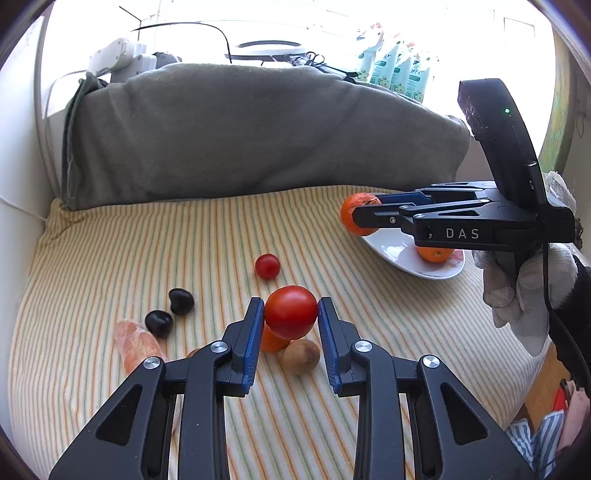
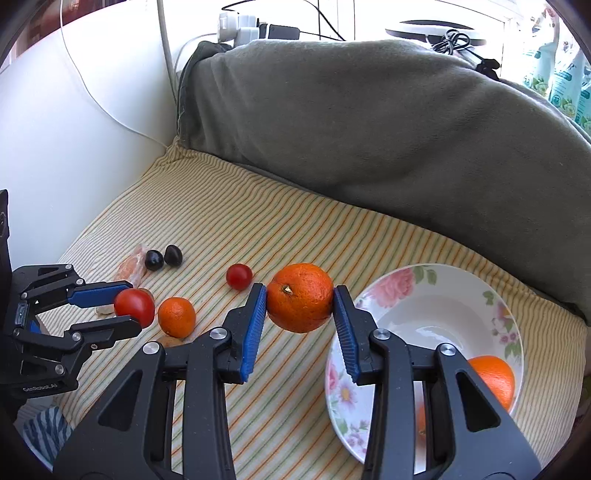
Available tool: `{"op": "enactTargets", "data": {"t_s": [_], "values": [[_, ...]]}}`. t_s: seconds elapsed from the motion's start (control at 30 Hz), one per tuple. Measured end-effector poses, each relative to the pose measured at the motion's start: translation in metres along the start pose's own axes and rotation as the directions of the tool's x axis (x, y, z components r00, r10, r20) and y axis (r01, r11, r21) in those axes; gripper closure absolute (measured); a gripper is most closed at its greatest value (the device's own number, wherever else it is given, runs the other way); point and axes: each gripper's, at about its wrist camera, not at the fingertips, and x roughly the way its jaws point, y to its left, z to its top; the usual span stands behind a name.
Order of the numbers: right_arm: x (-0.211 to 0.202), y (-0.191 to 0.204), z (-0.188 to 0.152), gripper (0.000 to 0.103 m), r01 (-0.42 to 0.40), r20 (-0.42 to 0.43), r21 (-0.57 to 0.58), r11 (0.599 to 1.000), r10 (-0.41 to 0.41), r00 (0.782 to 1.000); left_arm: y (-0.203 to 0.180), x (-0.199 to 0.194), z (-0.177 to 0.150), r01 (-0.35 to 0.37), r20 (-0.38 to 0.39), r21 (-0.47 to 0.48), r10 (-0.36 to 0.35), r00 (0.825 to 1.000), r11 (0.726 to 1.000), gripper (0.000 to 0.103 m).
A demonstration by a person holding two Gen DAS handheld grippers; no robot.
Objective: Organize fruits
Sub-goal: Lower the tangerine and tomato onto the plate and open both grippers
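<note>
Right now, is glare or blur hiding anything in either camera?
Left wrist view: window blown out white; tomato and cloth sharp; edges bend from the fisheye. Right wrist view: glare at top, shine inside bowl; orange crisp.

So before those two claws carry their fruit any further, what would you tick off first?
1. Left gripper pinches the large tomato on both sides: ok.
2. Right gripper clamps the orange between both pads: ok.
3. Both fruits are lifted off the striped cloth: ok.
4. Flowered bowl has room beside the orange already inside: ok.
5. Small tomato and small orange lie apart from the held fruit: ok.
6. How firm either grip is: cannot tell.
</note>
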Motion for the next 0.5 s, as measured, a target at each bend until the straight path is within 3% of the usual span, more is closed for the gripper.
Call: {"op": "enactTargets", "data": {"t_s": [0.5], "values": [[-0.017, -0.074, -0.002, 0.064, 0.066, 0.015, 0.122, 0.990, -0.069, 0.998, -0.056, 0.040, 0.031, 0.112, 0.013, 0.051, -0.113, 0.994, 0.992, 0.075]]}}
